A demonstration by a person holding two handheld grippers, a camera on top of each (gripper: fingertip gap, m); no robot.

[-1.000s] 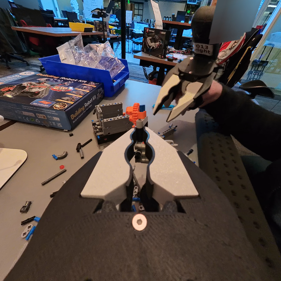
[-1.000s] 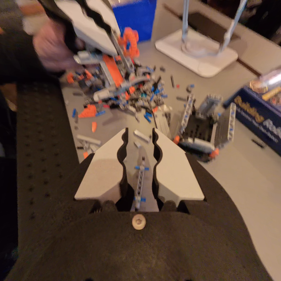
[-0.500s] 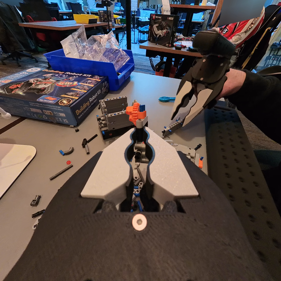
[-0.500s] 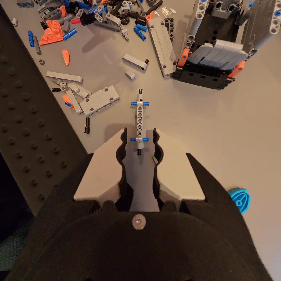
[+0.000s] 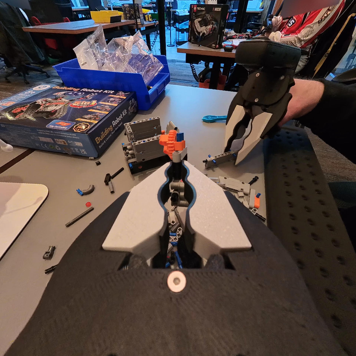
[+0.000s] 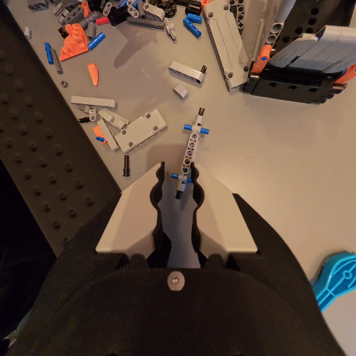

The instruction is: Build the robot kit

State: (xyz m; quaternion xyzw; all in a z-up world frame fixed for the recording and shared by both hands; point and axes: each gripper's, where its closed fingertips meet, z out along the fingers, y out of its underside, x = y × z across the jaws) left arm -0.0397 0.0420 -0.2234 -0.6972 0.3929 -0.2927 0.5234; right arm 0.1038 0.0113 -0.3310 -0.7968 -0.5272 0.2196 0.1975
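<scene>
My left gripper (image 5: pixel 176 163) is shut on a small grey and black piece assembly (image 5: pixel 178 189), topped by an orange gear (image 5: pixel 170 143), held above the table. My right gripper (image 6: pixel 177 163) is open, its tips down at the table around the near end of a grey holed beam with blue pins (image 6: pixel 189 152). The beam's end seems to touch the right finger. In the left wrist view the right gripper (image 5: pixel 232 157) stands over the same beam (image 5: pixel 219 157). A partly built grey and black model (image 5: pixel 144 142) stands just beyond the left gripper; it also shows in the right wrist view (image 6: pixel 292 77).
A dark blue kit box (image 5: pixel 63 119) and a blue bin (image 5: pixel 115 81) with plastic bags lie at the back left. A teal tool (image 6: pixel 339 279) lies by the right gripper. Loose parts (image 6: pixel 134 15) are scattered around. A dark studded mat (image 5: pixel 300 212) runs along the right edge. One gripper's finger ends stand about 20 centimetres off the other's.
My right gripper has come down from the air to the table and now straddles the beam's near end; the beam has tilted slightly. My left gripper still holds its assembly.
</scene>
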